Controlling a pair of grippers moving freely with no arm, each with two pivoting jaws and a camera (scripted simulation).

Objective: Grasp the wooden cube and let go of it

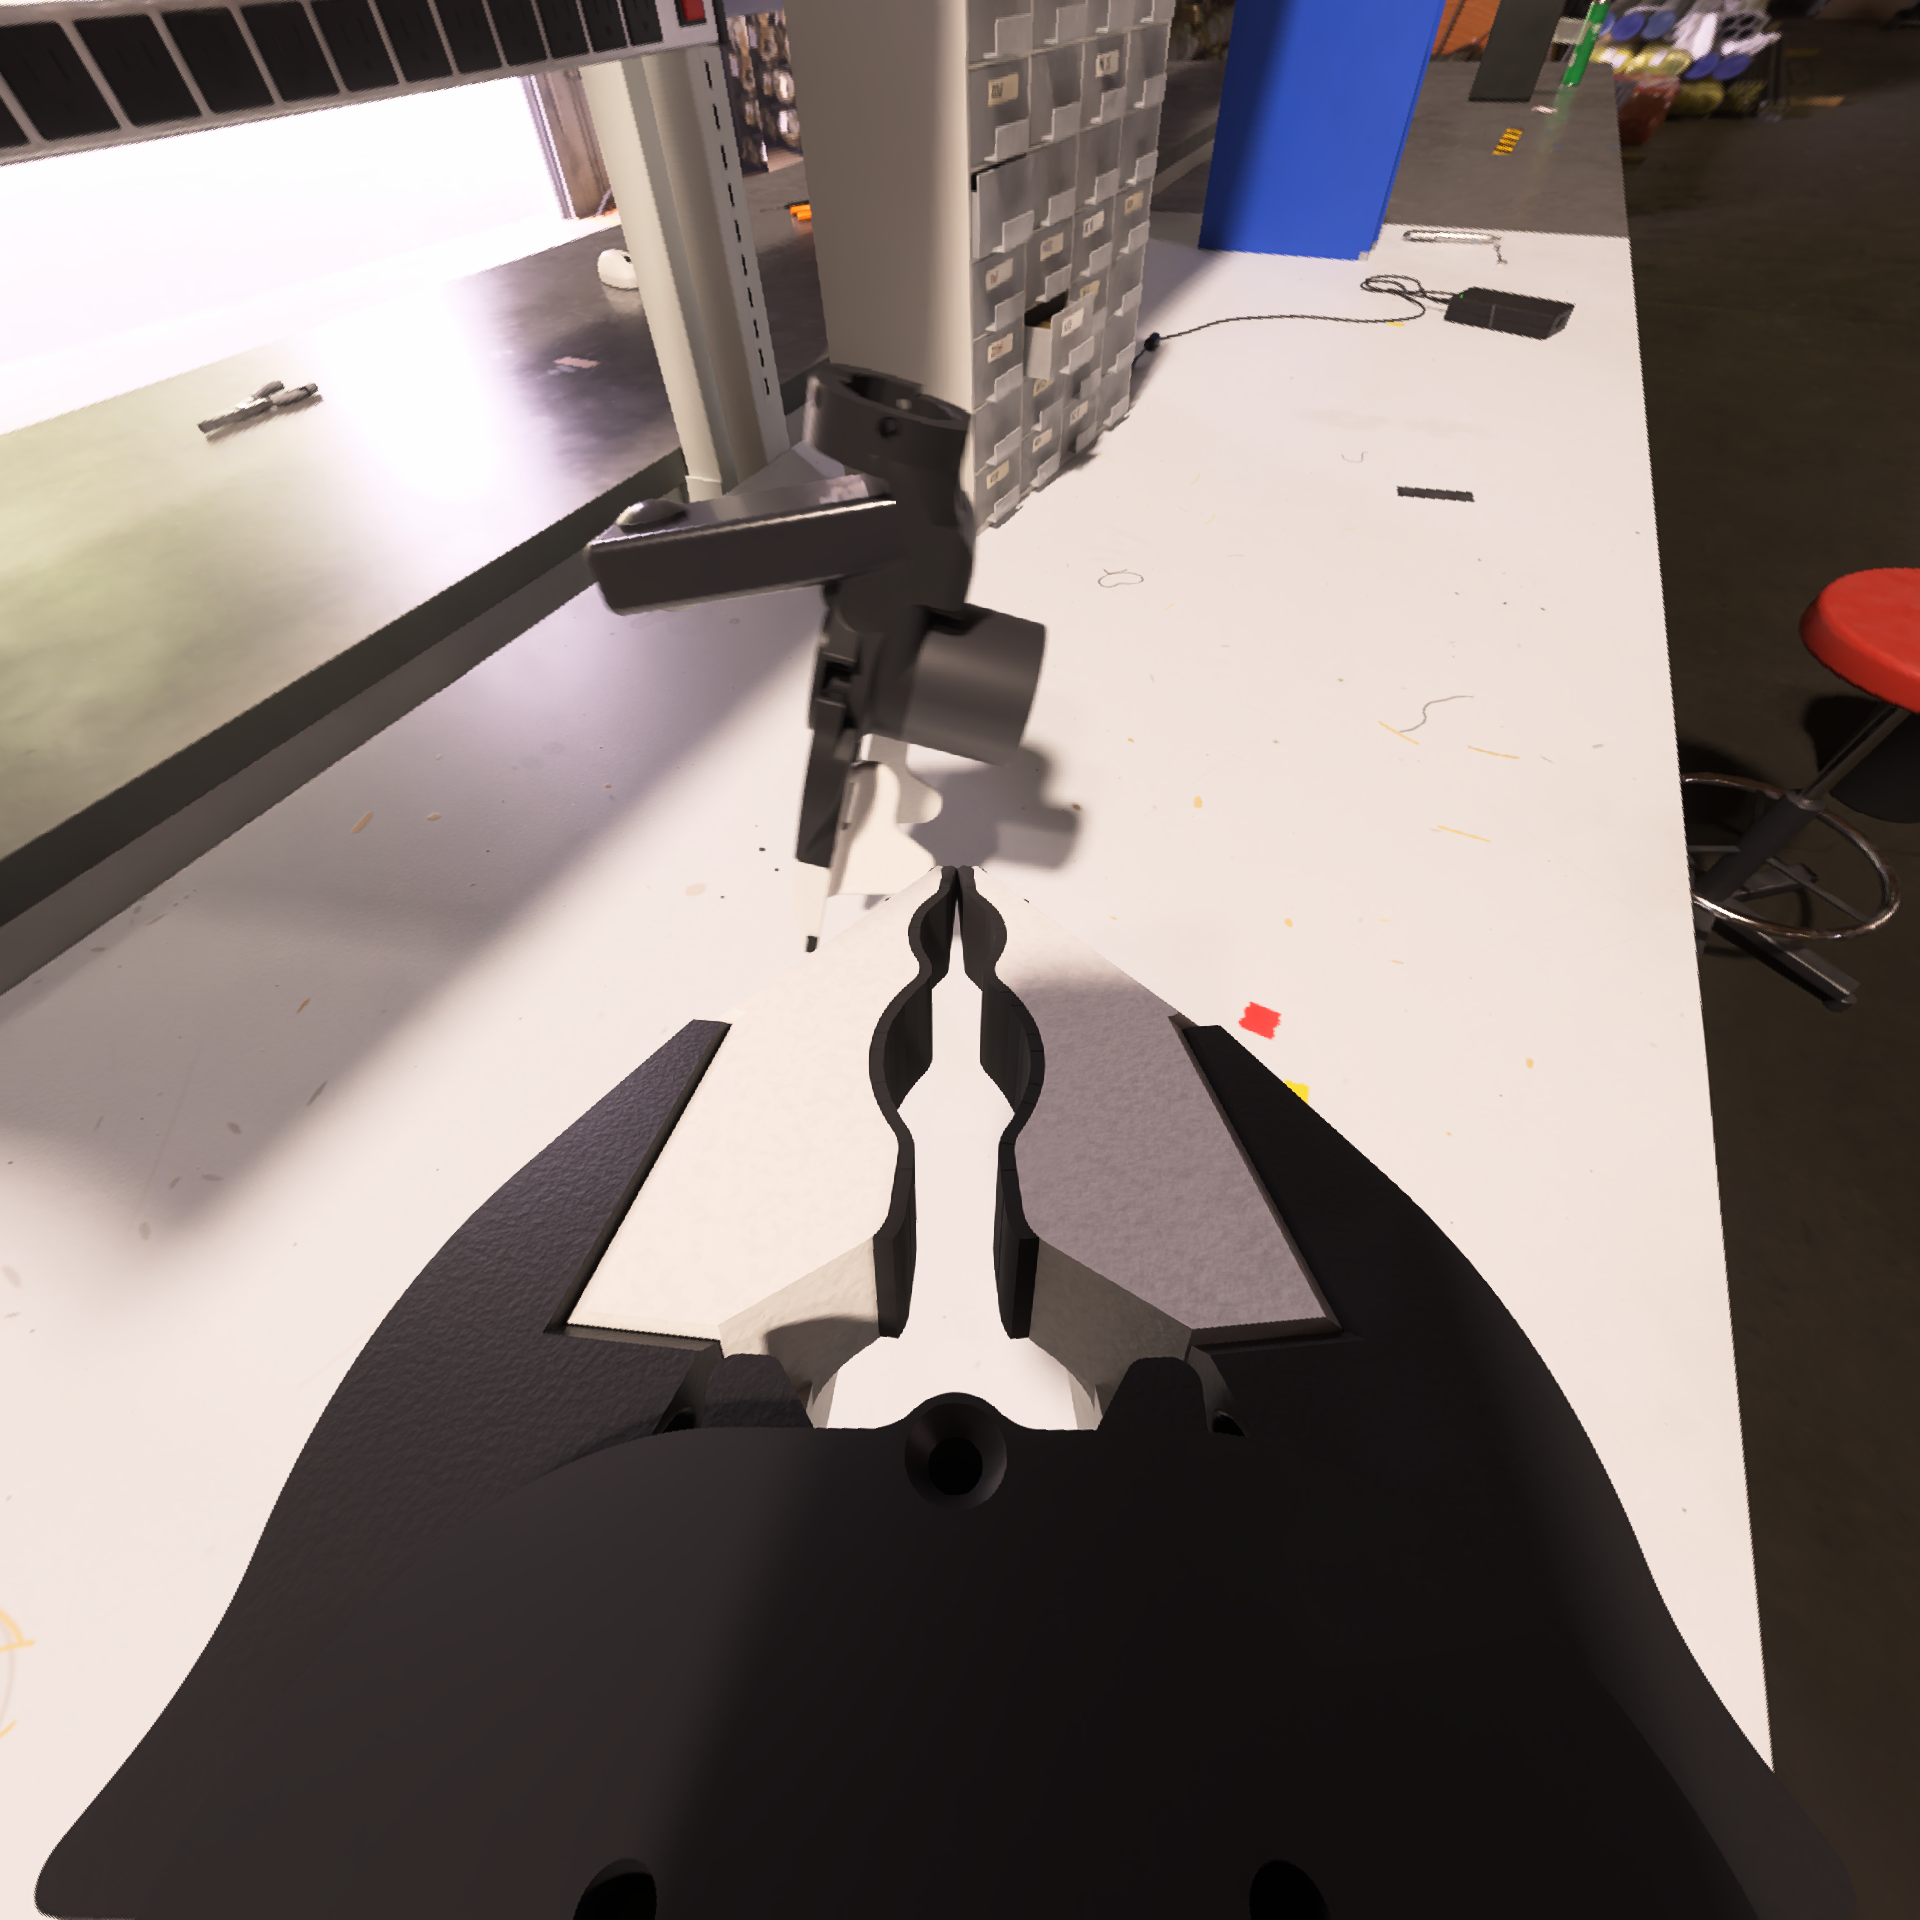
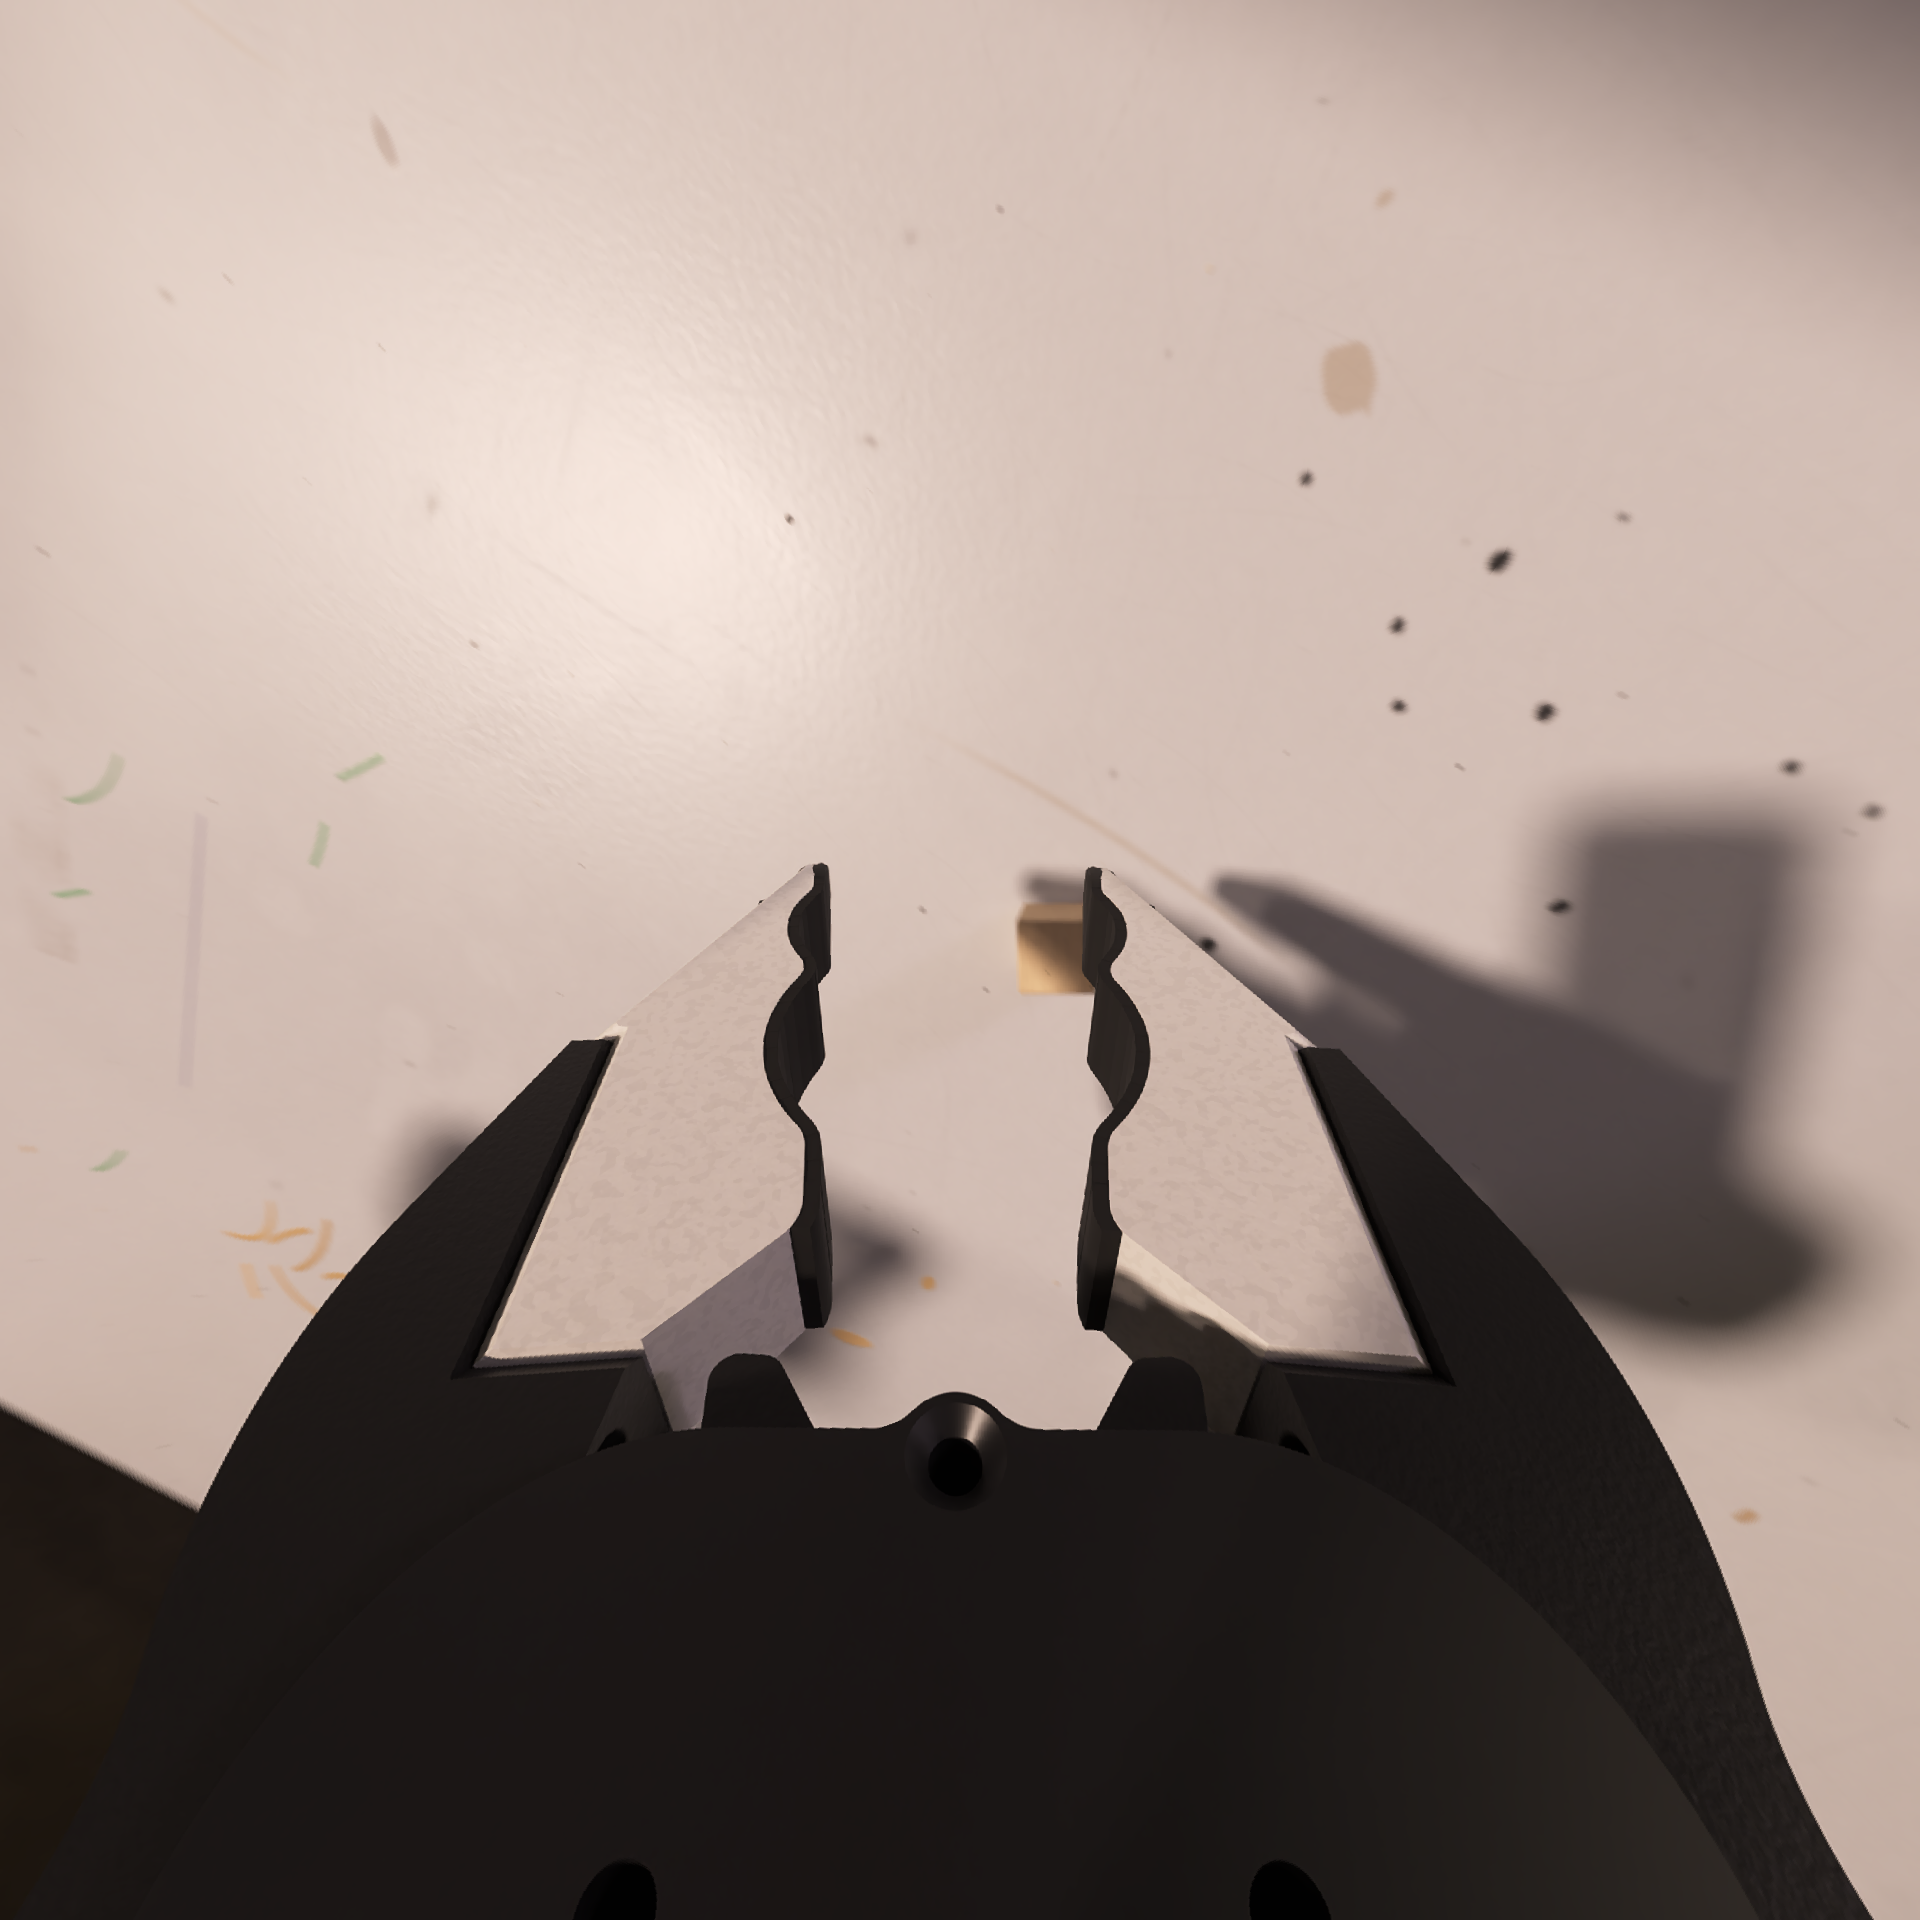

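The wooden cube (image 2: 1047,948) is small and tan. It lies on the white table in the right wrist view, just inside the right fingertip, which hides part of it. My right gripper (image 2: 956,883) is open, points down at the table and holds nothing; the cube sits off to the right of the gap's middle. My left gripper (image 1: 958,875) is shut and empty, low over the table. The right gripper (image 1: 826,914) also shows in the left wrist view, hanging tip-down just beyond the left fingertips. The cube does not show in the left wrist view.
A grey drawer cabinet (image 1: 1060,260) and a blue box (image 1: 1314,114) stand at the far end of the table (image 1: 1351,623). A black adapter with a cable (image 1: 1507,310) lies far right. A red stool (image 1: 1865,634) stands beyond the table's right edge. A shelf post (image 1: 696,270) rises far left.
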